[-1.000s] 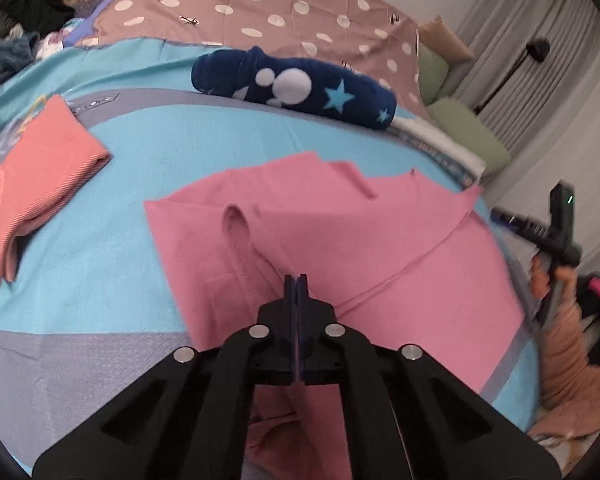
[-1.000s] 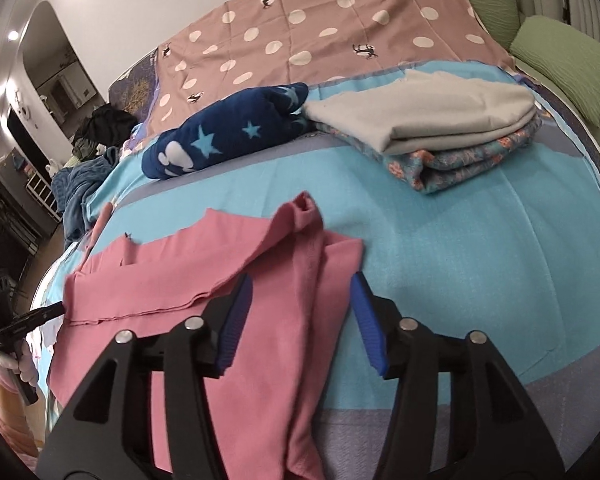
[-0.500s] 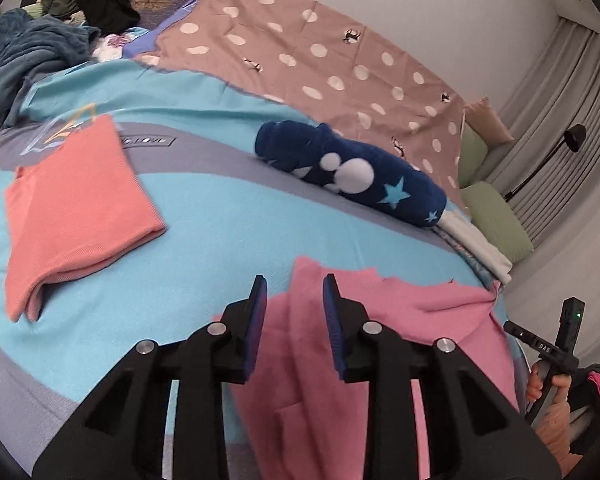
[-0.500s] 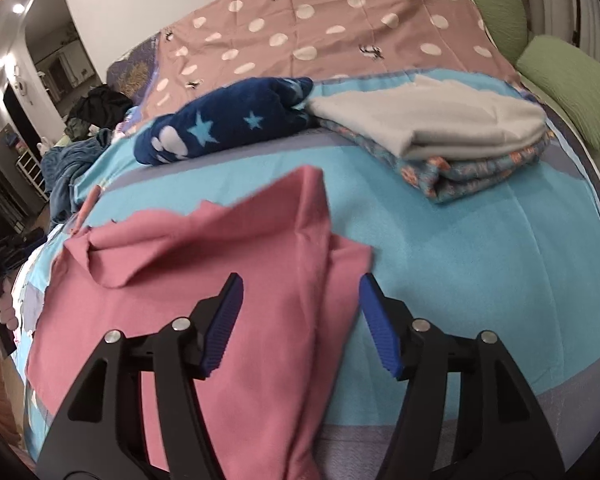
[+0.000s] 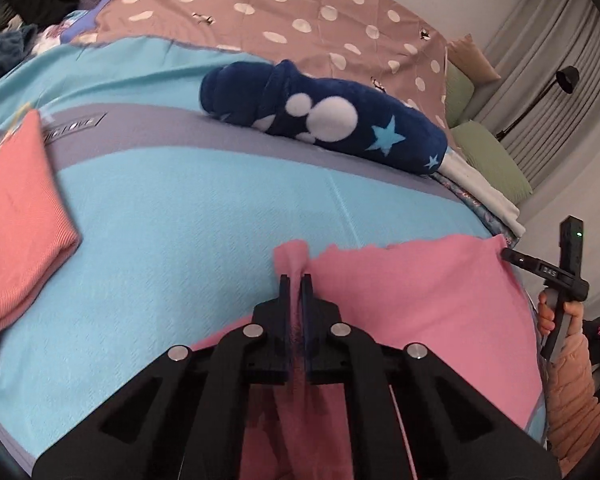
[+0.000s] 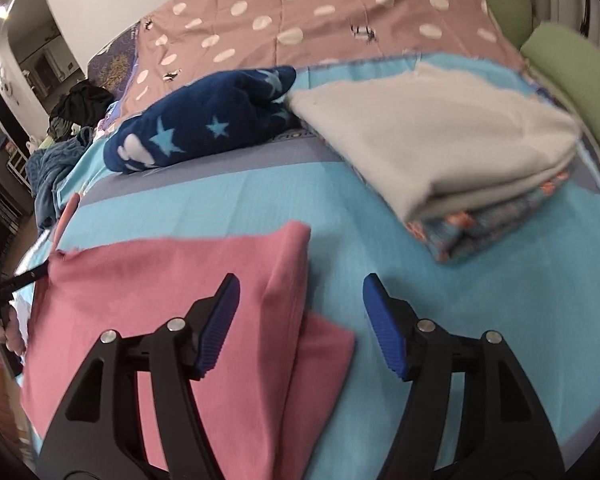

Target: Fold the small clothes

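Left gripper [image 5: 296, 280]: pinching pink garment [image 5: 412, 304] fold, lower centre; a second ago clamped lower. Right gripper [image 6: 300, 300]: jaws wide, empty, over garment edge. Coral cloth [image 5: 16, 216]: left view only. White stack [image 6: 440, 152]: mainly right view, upper right.

Blue-grey bed cover [image 5: 188, 208], pink garment [image 6: 160, 280], orange [image 5: 16, 216], navy bundle [image 5: 340, 120], probably blanket

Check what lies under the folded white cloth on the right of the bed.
Under the white cloth lies a folded patterned cloth with orange marks; only its edges show. Whatever lies beneath is covered.
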`<move>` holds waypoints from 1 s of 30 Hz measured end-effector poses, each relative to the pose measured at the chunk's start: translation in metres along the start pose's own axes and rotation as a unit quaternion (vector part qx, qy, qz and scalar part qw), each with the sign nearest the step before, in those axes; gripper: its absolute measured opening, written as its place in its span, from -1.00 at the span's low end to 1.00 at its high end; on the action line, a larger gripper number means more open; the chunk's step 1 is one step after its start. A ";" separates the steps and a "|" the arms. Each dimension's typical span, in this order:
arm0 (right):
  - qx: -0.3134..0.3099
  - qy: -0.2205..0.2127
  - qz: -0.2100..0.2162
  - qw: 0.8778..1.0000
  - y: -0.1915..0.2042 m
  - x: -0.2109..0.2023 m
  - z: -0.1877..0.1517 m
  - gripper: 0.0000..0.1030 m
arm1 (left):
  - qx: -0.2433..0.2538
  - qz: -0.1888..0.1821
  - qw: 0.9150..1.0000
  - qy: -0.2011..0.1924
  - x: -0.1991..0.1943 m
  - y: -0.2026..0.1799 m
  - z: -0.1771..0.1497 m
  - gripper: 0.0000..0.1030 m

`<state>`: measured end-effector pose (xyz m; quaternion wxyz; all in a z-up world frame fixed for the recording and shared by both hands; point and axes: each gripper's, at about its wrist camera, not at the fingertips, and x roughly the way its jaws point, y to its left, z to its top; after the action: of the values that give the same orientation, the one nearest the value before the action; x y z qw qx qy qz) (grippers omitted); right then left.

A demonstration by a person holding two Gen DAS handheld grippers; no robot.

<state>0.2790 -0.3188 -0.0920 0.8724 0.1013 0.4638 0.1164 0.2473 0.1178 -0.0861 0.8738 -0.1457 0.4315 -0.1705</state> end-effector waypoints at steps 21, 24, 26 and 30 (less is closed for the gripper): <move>0.050 -0.069 0.006 0.996 -0.022 -0.080 -0.066 -0.11 | 0.005 0.041 0.996 -0.079 -0.076 -0.005 -0.051 -0.30; 0.053 -0.069 0.019 0.996 -0.022 -0.108 -0.104 -0.11 | 0.016 0.027 0.997 -0.074 -0.104 -0.017 -0.083 -0.30; 0.047 -0.068 0.019 0.996 -0.020 -0.124 -0.128 -0.06 | 0.018 0.025 0.997 -0.072 -0.119 -0.022 -0.100 -0.30; 0.040 -0.050 0.006 0.998 -0.019 -0.140 -0.170 -0.04 | 0.019 0.017 0.997 -0.071 -0.141 -0.036 -0.125 -0.30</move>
<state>0.0633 -0.3668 -0.0814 0.8893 0.1443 0.4229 0.0978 0.0605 0.1314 -0.0453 0.9076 -0.1338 0.3673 -0.1528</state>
